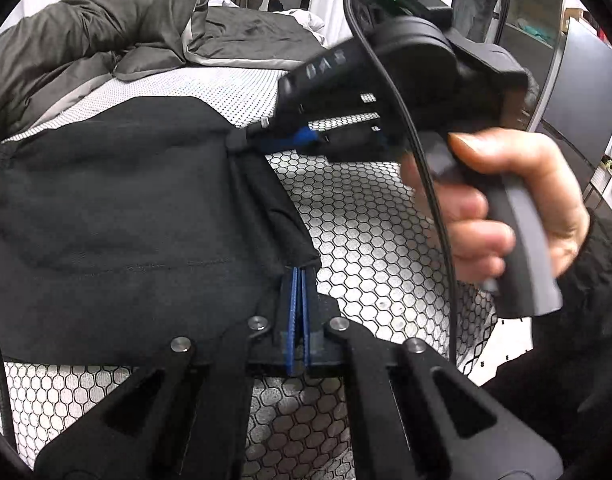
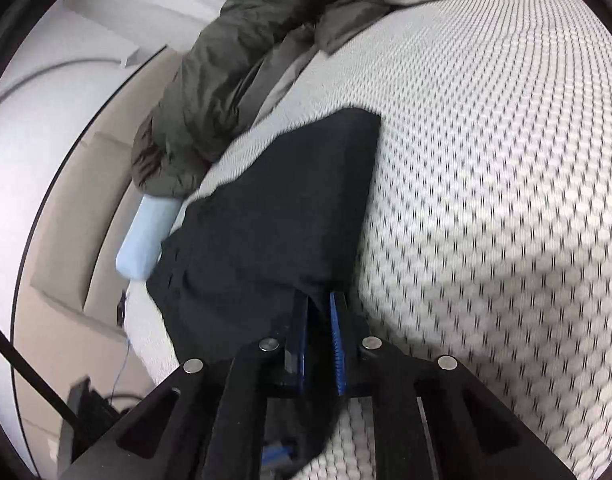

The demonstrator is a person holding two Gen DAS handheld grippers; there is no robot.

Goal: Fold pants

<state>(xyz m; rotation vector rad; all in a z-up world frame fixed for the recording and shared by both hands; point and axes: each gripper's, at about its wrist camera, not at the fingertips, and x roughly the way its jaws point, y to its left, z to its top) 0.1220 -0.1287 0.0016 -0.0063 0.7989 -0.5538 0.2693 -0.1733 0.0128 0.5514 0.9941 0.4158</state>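
Black pants [image 1: 117, 216] lie on a white honeycomb-patterned mattress [image 1: 366, 232], waistband at the far left. My left gripper [image 1: 298, 276] is shut on the pants' near right edge. In the left wrist view the right gripper [image 1: 265, 136] pinches the pants' far right edge, held by a hand [image 1: 506, 204]. In the right wrist view my right gripper [image 2: 320, 300] is shut on a fold of the black pants [image 2: 273, 216], which stretch away from it over the mattress [image 2: 486, 160].
A dark grey duvet [image 1: 105, 36] is bunched at the back of the bed, also in the right wrist view [image 2: 209, 92]. A light blue pillow [image 2: 145, 236] lies at the mattress edge by the wall. A black cable [image 1: 422, 168] hangs from the right gripper.
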